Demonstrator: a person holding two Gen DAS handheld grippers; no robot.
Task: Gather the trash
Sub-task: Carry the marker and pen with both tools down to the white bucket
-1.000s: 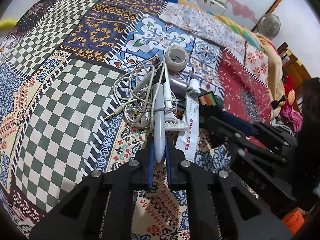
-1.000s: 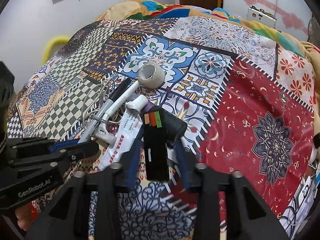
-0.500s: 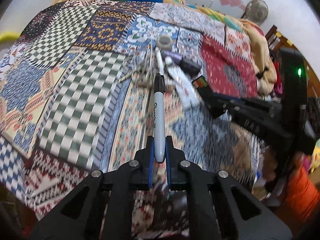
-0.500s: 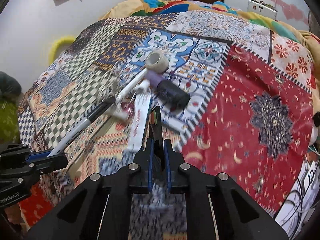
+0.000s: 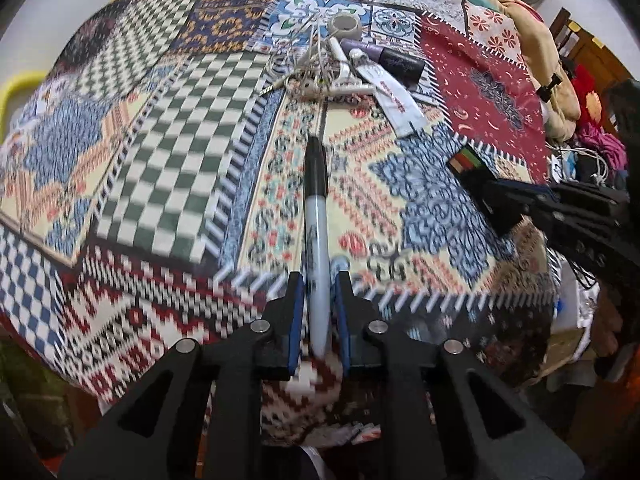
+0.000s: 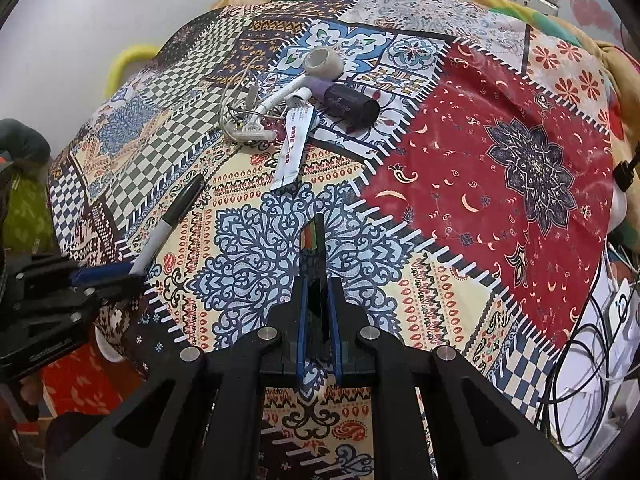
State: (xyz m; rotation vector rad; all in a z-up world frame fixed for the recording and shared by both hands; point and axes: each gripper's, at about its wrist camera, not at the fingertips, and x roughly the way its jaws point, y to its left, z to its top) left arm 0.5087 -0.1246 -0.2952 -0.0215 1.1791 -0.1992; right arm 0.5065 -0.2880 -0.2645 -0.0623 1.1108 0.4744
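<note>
Both tools (image 5: 319,292) (image 6: 319,300) withdrew past the quilt edge (image 5: 400,292) (marker (image 5: 316,216) loosening).

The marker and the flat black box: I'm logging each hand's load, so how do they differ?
The marker is a round grey barrel with a black cap; the flat black box is thin with coloured stripes at its end. The marker sits in the left gripper, the box in the right gripper. Both are lifted off the quilt.

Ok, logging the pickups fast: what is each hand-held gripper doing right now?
Left hand-held gripper: jaws just opening, grey black-capped marker pen between them.
Right hand-held gripper: shut on flat black box with coloured stripes.
</note>
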